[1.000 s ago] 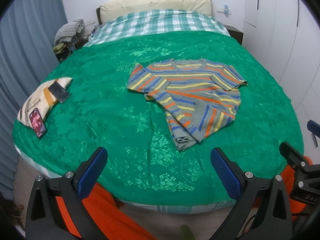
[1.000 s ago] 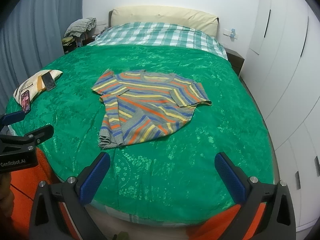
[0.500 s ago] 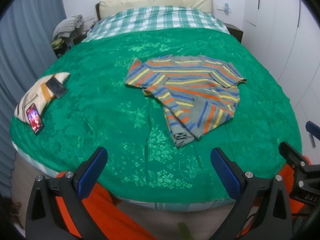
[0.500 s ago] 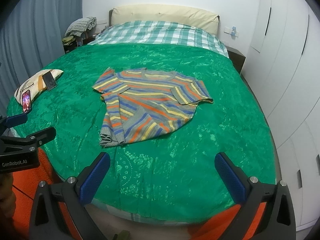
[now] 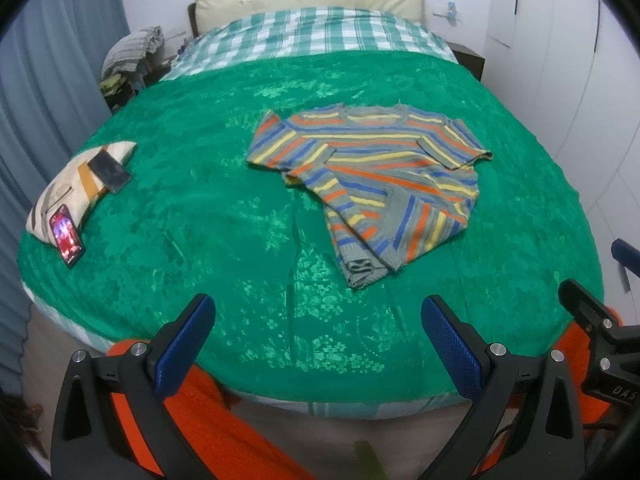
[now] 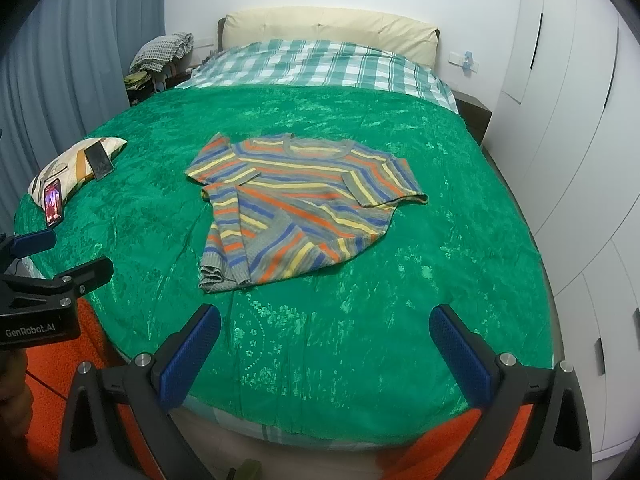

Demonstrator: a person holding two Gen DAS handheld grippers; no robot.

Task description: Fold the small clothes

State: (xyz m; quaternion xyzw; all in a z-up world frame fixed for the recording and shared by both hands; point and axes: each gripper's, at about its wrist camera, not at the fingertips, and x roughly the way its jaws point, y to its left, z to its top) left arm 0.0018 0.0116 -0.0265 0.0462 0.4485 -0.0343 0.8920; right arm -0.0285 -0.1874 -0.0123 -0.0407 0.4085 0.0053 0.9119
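We hold both the left hand-held gripper [image 5: 316, 314] and right hand-held gripper [image 6: 326, 326] spread wide, empty; the striped sweater [image 6: 296, 208] hides its folded-under hem, and only the right view reads lettering.

My sweater's [image 6: 296, 204] lower hem is folded under, hidden. The heap [image 6: 162, 53] beside the bed [image 6: 440, 208] is too small to identify, perhaps clothes. The phone [image 5: 66, 234] screen is unreadable.

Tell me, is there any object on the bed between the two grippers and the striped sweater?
Nothing visible does. Only bare green bedspread lies between the open right gripper, the open left gripper and the striped sweater. The pillow with two phones lies off to the left.
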